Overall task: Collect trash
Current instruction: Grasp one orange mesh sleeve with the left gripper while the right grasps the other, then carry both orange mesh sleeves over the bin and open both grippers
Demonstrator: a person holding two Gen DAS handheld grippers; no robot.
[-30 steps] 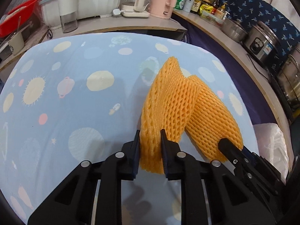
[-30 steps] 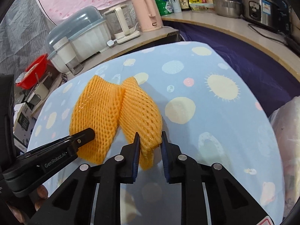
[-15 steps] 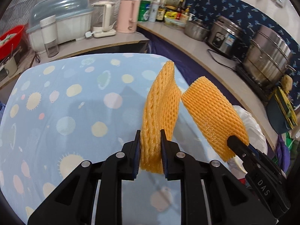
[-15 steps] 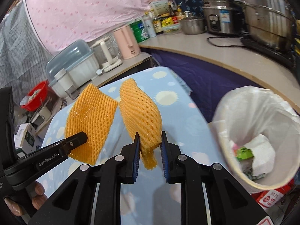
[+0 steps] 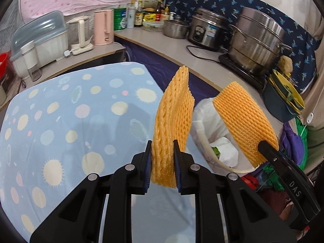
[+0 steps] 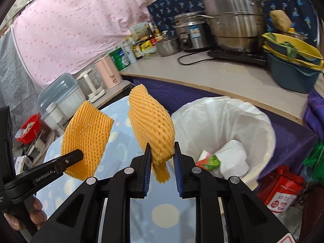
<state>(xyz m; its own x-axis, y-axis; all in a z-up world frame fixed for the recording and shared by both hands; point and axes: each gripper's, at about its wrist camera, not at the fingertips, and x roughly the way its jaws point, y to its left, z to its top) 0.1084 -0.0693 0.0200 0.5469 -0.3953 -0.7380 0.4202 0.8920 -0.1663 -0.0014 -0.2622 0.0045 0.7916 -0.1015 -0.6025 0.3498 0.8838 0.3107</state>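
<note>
Above the worktop edge, beside the bin: we carry two foam nets, neither dropped yet.

We list the left hand-held gripper clamped on one orange foam net, the right hand-held gripper on the other foam net: soft, honeycombed, springy sleeves. The white-lined bin already holds crumpled tissue; release is left.

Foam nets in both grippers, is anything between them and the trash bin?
Nothing visible blocks either. The right gripper holds its orange foam net beside the open white-lined trash bin; the left gripper holds the other foam net over the tablecloth's edge, just short of it.
</note>
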